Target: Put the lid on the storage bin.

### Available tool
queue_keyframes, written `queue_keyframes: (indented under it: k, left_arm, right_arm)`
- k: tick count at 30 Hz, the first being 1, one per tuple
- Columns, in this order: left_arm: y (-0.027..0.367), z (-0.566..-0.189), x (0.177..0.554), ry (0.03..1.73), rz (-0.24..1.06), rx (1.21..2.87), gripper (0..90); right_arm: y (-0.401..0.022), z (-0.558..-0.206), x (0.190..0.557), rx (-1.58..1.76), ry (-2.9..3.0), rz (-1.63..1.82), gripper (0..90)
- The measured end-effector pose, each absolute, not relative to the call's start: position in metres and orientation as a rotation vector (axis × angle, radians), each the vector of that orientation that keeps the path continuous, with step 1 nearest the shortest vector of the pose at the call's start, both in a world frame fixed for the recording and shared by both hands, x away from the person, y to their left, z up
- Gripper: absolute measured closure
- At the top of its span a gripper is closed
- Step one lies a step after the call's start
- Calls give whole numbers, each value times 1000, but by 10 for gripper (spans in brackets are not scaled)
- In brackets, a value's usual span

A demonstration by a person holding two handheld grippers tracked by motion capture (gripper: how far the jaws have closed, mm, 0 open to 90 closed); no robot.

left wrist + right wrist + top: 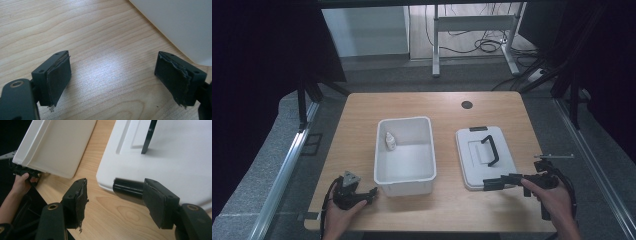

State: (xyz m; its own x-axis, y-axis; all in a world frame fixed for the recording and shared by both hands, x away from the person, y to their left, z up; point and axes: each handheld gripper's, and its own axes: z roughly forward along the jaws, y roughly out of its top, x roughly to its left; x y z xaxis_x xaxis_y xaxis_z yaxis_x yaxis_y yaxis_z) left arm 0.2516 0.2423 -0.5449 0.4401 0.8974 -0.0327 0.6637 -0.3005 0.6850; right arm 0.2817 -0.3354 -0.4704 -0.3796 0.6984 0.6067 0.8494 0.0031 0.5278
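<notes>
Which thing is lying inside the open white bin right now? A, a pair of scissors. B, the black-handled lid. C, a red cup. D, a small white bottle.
D: the high view shows a small white bottle standing near the far left corner of the white bin, while the lid with its black handle lies flat on the table to the bin's right.

Bottle (389, 141) in bin (404, 181), lid (507, 160) right.

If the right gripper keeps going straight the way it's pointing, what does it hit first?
Most likely the white lid: the open right gripper points at its near edge, right by the black latch there.
</notes>
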Motion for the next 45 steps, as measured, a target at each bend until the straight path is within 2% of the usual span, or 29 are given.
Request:
queue_keyframes:
  k: [21,45]
  left_arm:
    - [242,-545,252,1306,478,2063,138]
    - [242,-545,252,1306,478,2063,132]
  right_arm:
    - [-321,-425,312,-1647,-2188,-1252,367]
    - [-298,-405,352,-1682,-2221,-1038,367]
